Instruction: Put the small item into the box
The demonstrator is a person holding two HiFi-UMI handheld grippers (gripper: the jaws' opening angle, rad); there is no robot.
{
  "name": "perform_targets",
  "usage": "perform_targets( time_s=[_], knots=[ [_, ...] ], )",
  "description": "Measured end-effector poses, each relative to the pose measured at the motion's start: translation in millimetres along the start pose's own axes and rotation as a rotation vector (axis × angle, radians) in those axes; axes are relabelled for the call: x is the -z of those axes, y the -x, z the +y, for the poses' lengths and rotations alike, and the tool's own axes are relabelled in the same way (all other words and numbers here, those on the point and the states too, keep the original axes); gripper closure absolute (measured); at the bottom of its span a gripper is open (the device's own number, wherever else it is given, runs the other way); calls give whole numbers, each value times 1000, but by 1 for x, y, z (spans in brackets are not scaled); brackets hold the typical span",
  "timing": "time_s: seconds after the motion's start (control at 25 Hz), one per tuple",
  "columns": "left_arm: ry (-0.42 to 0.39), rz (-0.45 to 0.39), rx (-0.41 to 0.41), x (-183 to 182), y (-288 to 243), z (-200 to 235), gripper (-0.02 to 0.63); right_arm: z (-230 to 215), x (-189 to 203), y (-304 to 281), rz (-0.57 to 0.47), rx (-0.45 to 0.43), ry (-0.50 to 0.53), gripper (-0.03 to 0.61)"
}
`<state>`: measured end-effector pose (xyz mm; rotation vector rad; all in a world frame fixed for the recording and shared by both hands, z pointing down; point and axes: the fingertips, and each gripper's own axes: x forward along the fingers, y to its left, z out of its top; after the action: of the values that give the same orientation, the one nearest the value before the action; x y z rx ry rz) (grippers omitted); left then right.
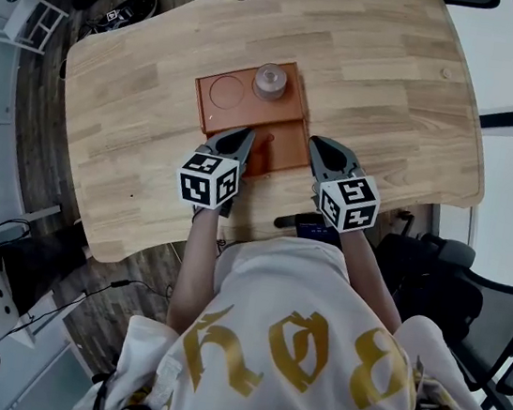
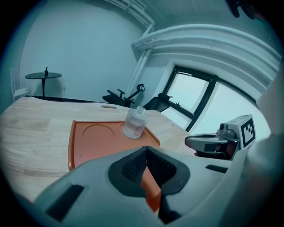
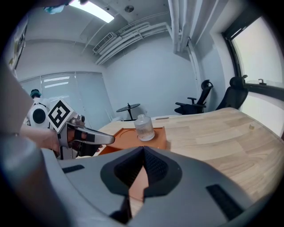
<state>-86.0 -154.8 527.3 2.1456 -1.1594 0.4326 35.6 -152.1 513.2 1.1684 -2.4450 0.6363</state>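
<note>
Left claw pinched together, empty; right claw same. Both flanked near half of orange box on surface. Small clear jar upright in far right recess, apart from claws. Probably seated there to stay put.

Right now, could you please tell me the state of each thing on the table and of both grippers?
small clear bottle: upright, standing in the box's right round recess.
orange box: open, left round recess empty.
orange lid: folded out toward the person, gripped at both side edges.
left gripper: shut on the orange lid's left edge.
right gripper: shut on the orange lid's right edge.
</note>
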Motion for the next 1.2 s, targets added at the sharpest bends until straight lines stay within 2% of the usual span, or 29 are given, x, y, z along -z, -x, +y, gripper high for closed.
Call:
perform_targets(
  time_s=[0.2,0.36,0.52,0.64,0.92,1.2],
  knots=[
    [48,-99,29,-19,18,-9,603,9,-13,7,-40,-2,20,566],
    [1,-167,16,-33,34,-15,604,14,-25,18,-83,10,35,566],
    [-48,-267,38,-52,55,-32,604,21,-41,30,-131,14,60,566],
    [-95,-324,18,-61,71,-41,604,27,-51,41,-168,13,68,566],
    [-170,-403,-49,-75,101,-54,604,45,-66,63,-238,6,88,566],
    [-194,-428,-57,-74,116,-65,604,54,-66,79,-266,11,95,566]
  ],
)
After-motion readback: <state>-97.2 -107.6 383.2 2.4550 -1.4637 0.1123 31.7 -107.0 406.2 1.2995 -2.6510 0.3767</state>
